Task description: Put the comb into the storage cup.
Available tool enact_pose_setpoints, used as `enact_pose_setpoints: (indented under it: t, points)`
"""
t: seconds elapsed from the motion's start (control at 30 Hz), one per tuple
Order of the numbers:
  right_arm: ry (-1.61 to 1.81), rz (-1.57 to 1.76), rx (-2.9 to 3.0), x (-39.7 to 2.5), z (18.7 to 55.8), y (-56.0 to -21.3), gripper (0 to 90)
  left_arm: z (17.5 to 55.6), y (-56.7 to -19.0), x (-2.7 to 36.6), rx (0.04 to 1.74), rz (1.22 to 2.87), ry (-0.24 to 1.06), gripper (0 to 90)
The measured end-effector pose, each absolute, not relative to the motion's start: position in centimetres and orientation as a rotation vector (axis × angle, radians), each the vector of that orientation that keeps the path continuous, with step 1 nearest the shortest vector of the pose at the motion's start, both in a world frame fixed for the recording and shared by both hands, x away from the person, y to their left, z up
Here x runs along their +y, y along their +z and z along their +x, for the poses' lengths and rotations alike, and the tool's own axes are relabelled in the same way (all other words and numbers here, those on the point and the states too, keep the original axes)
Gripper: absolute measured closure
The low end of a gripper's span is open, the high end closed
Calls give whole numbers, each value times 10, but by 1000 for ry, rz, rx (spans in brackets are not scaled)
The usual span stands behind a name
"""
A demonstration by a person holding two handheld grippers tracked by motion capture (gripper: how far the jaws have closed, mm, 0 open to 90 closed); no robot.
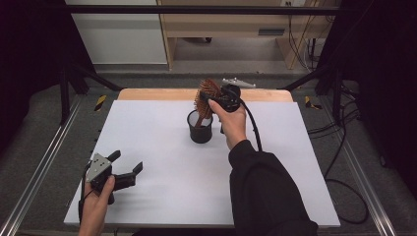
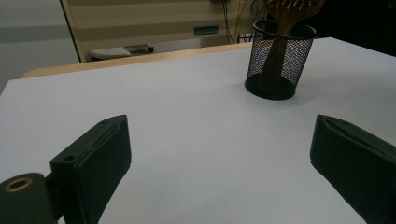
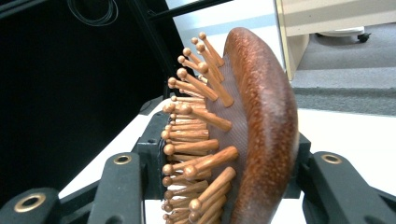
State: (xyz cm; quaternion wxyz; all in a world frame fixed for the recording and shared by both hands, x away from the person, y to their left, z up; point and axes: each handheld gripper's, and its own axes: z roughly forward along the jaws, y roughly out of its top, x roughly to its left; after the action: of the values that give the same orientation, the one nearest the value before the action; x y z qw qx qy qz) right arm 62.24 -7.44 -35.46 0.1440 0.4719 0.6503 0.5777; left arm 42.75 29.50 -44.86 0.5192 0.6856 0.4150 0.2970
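Wooden hairbrush in right gripper, handle inside mesh cup

The table is being viewed from above its near edge, facing twelve o'clock. It is being skimmed low from seven o'clock by the left gripper view, with the mesh cup shared. The hairbrush is being framed very closely by the right gripper view.
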Motion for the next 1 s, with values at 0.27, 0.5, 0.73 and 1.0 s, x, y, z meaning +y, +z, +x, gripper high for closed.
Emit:
enact_pose_setpoints:
  t: [0.27,0.5,0.73,1.0]
  points:
    - [1640,1333,1896,-72,626,-354,481,427,-448,296,1003,1636,711,54]
    - [1613,1336,1905,-71,630,-353,470,427,-448,296,1002,1638,710,54]
    - [1602,1341,1906,-73,634,-355,453,427,-448,297,1000,1638,713,54]
    - [1580,1352,1913,-77,636,-356,438,428,-449,297,1006,1637,711,54]
